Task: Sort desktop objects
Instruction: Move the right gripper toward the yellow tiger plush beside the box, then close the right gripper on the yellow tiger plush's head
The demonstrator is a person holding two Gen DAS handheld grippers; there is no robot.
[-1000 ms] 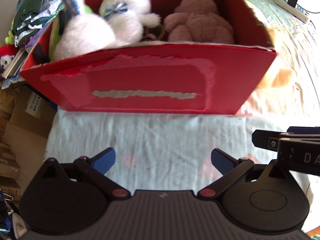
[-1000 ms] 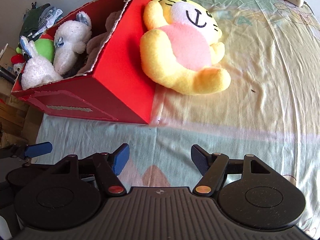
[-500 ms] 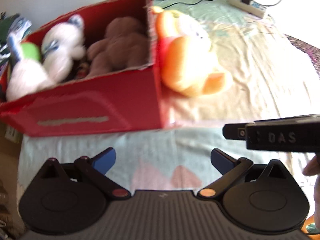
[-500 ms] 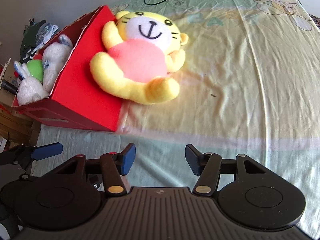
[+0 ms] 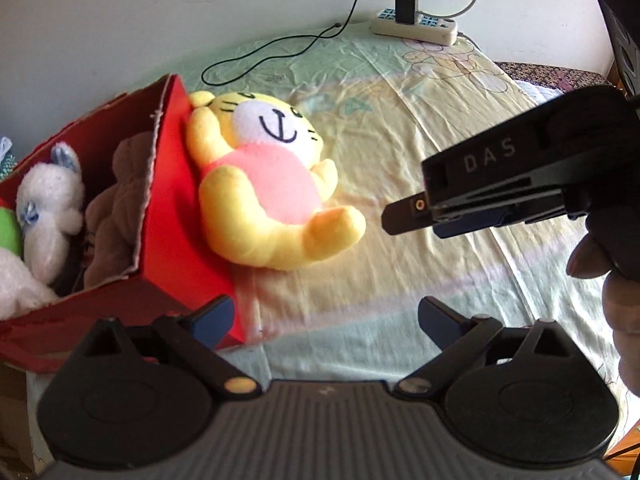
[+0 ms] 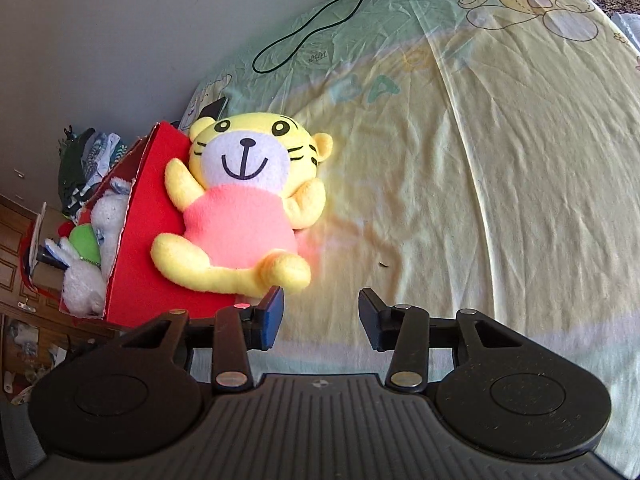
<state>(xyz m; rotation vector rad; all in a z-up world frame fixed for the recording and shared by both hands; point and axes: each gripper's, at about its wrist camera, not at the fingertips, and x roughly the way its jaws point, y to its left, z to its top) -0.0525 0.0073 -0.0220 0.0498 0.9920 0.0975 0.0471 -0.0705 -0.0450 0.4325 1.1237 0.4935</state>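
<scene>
The yellow tiger plush (image 6: 236,216) lies on its back on the bed sheet (image 6: 500,168), its left flank touching the outer wall of the red box (image 5: 168,248) and its head near the box's far corner. It has a white muzzle with a black anchor-shaped mouth, black stripes, a pink belly and stubby yellow limbs. To its right the sheet is open and bare for a long stretch, creased and printed with pale cartoon bears; the box blocks the other side. Inside the box sit a white plush (image 5: 50,208), a brown plush (image 5: 116,216) and a green one at the edge. The right tool (image 6: 320,316) hovers just short of the tiger's foot, its jaws closing with nothing between them; in the left wrist view its side reads "DAS". The left tool (image 5: 326,318) stands wide apart and empty above the sheet, its left finger before the box's near corner. At the far edge of the bed lie a white power strip (image 5: 414,28) with a black charger and a looping black cable (image 5: 280,52).
</scene>
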